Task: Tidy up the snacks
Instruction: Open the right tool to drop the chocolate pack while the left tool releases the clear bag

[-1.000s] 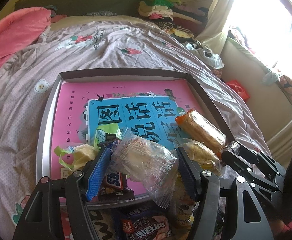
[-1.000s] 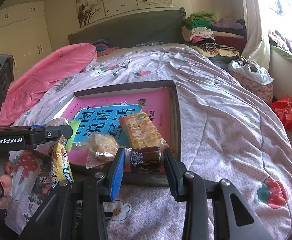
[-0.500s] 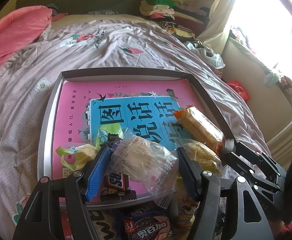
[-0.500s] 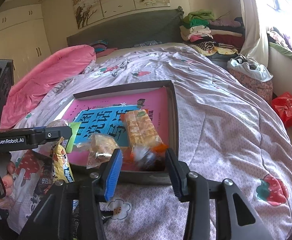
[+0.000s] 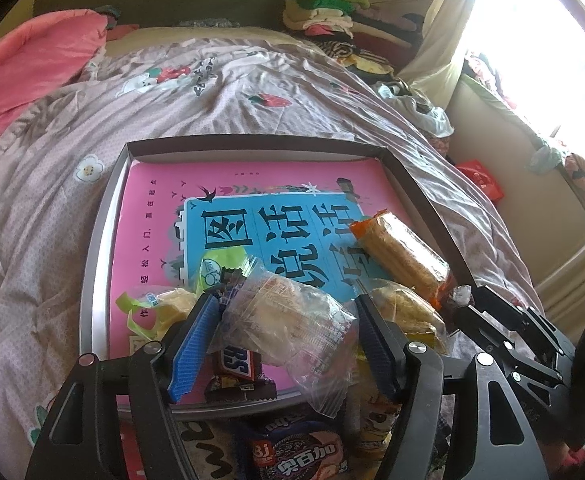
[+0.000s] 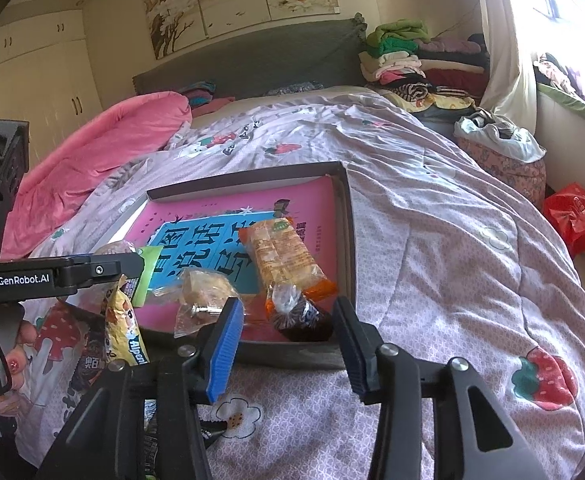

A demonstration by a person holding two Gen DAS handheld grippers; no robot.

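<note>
A shallow dark-rimmed tray with a pink and blue printed sheet lies on the bed. My left gripper is shut on a clear-wrapped pastry packet, held just above the tray's near edge. Under it lie a Snickers bar and a green-wrapped snack. My right gripper stands open at the tray's near right corner. A dark cake in clear wrap rests there between the fingertips, and no pad touches it. An orange cracker pack and a yellow pastry lie beside it.
Loose snacks lie on the bedspread before the tray: a dark blue packet and a yellow candy bag. A hand with red nails holds the left gripper. A pink duvet is at the left, folded clothes at the back right.
My right gripper has opened and let go of the dark cake, which now lies in the tray's near right corner. The left gripper still holds the clear packet in the same place.
</note>
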